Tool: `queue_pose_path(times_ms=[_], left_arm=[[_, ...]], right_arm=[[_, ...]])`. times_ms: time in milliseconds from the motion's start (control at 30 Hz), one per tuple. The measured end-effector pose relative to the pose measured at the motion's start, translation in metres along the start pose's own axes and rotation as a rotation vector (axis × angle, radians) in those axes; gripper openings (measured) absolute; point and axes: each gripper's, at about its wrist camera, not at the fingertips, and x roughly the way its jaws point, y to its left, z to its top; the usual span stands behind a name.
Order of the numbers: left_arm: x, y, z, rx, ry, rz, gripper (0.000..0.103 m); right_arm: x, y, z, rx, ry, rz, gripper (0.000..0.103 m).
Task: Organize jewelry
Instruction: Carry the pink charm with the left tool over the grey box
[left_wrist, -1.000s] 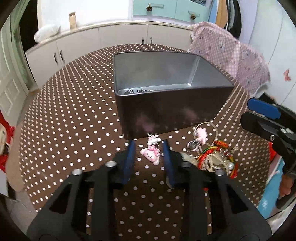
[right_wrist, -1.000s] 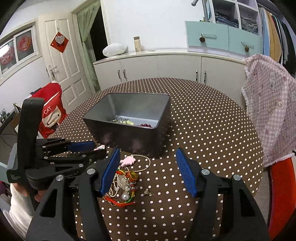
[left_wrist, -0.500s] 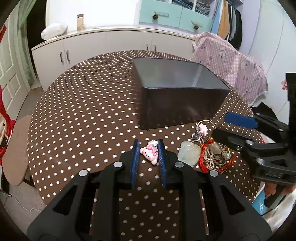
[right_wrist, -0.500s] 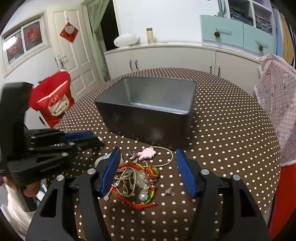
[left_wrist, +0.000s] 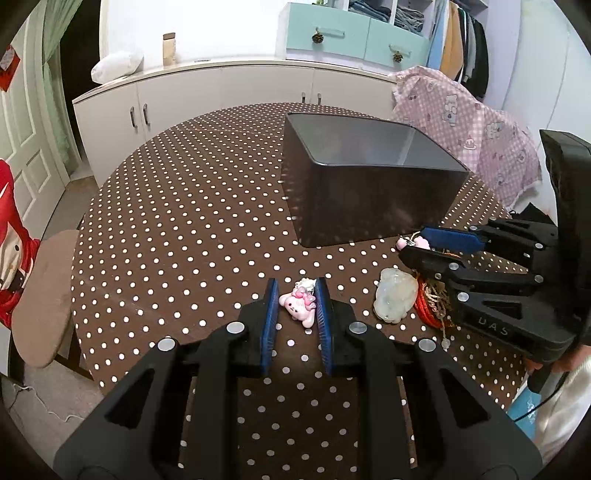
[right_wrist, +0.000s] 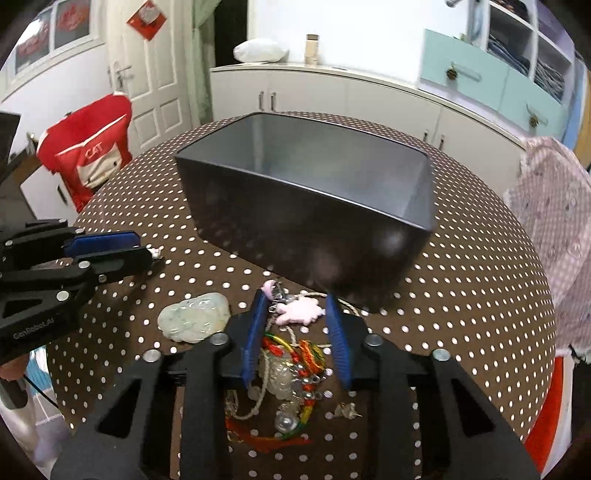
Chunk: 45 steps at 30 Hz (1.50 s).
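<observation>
My left gripper (left_wrist: 295, 304) is shut on a small pink bunny charm (left_wrist: 297, 305), low over the dotted tablecloth (left_wrist: 184, 221). It shows at the left edge of the right wrist view (right_wrist: 147, 254). My right gripper (right_wrist: 295, 310) hangs over a tangle of red, yellow and green bracelets (right_wrist: 291, 362). Its jaws are closing, with a flat pink charm (right_wrist: 301, 312) between the tips. From the left wrist view the right gripper (left_wrist: 417, 247) reaches in from the right. A pale jade pendant (right_wrist: 194, 319) lies between the two grippers. The dark grey box (right_wrist: 295, 221) stands open just beyond.
A small earring (right_wrist: 345, 410) lies right of the tangle. A chair under a pink checked cloth (left_wrist: 465, 122) stands at the table's far right, a red-covered chair (right_wrist: 88, 151) at the left, a round stool (left_wrist: 44, 295) beside the table. White cabinets line the back wall.
My right gripper's jaws have narrowed a lot and it has sunk onto the jewelry pile. My left gripper has slid sideways away from the box, the pink bunny charm staying between its fingers.
</observation>
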Motion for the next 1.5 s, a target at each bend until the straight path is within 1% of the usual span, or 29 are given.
queue_pose_path(times_ms=[167, 333, 567, 800, 867, 1133, 1500], left_arm=[[-0.002, -0.002, -0.003, 0.012, -0.005, -0.016, 0.020], [-0.006, -0.005, -0.005, 0.008, -0.019, -0.036, 0.020], [-0.011, -0.012, -0.003, 0.021, -0.042, -0.059, 0.020], [-0.012, -0.022, 0.004, 0.040, -0.056, -0.071, 0.020], [-0.014, -0.024, 0.008, 0.041, -0.063, -0.075, 0.020], [-0.018, -0.031, 0.031, 0.057, -0.098, -0.086, 0.020], [-0.027, -0.037, 0.065, 0.069, -0.185, -0.087, 0.021]], right_arm=[[-0.001, 0.003, 0.000, -0.007, -0.005, -0.013, 0.026], [-0.006, 0.001, -0.001, 0.026, -0.009, -0.009, 0.026], [-0.019, -0.003, -0.001, 0.048, -0.034, -0.022, 0.026], [-0.036, -0.008, 0.001, 0.081, -0.075, -0.004, 0.026], [-0.042, -0.011, 0.002, 0.091, -0.089, 0.002, 0.026], [-0.058, -0.019, 0.013, 0.110, -0.144, -0.020, 0.026], [-0.069, -0.028, 0.039, 0.088, -0.209, -0.038, 0.026]])
